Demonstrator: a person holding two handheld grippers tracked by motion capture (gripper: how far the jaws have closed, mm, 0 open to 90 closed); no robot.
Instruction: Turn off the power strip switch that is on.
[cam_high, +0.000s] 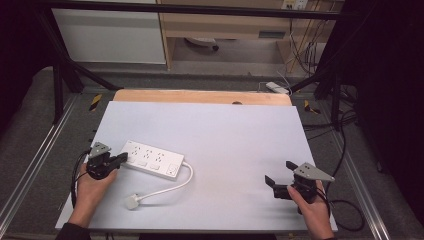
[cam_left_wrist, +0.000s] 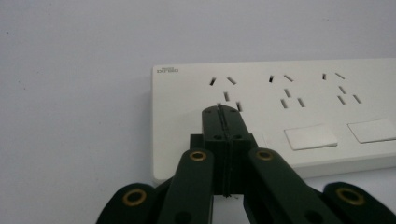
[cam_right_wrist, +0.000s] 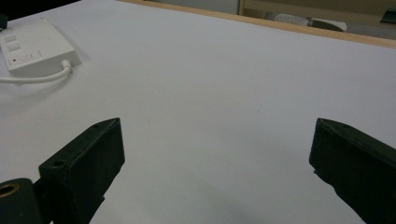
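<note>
Nearest, at the bottom of the high view: two hands, each on a claw. Left claw clenched, jaws pressed flat together with nothing between them, tips resting on or just over the near end of the white power strip. Right claw released, jaws spread wide, empty, hovering above bare counter, well apart from the strip.

Power strip lying flat at the left of the counter, angled, its white cable curling toward the near edge and ending in a loose plug, plugged into nothing. Farther back, the wooden edge of the counter, then shelving and floor cables.

Judged from this: an early stage, probably pressing a switch on the strip or steadying its end. No sign of the strip lifted or the plug picked up; nearly everything left to do, including any part for the right claw.

Left gripper view: closed jaw tips right at the first socket group, just beside a row of rocker switches — detail too small from above. Whether the tips truly touch the plastic: cannot tell. Right gripper view: the strip's far end with its cable exit, off to the upper left, plus open counter between the spread jaws.
</note>
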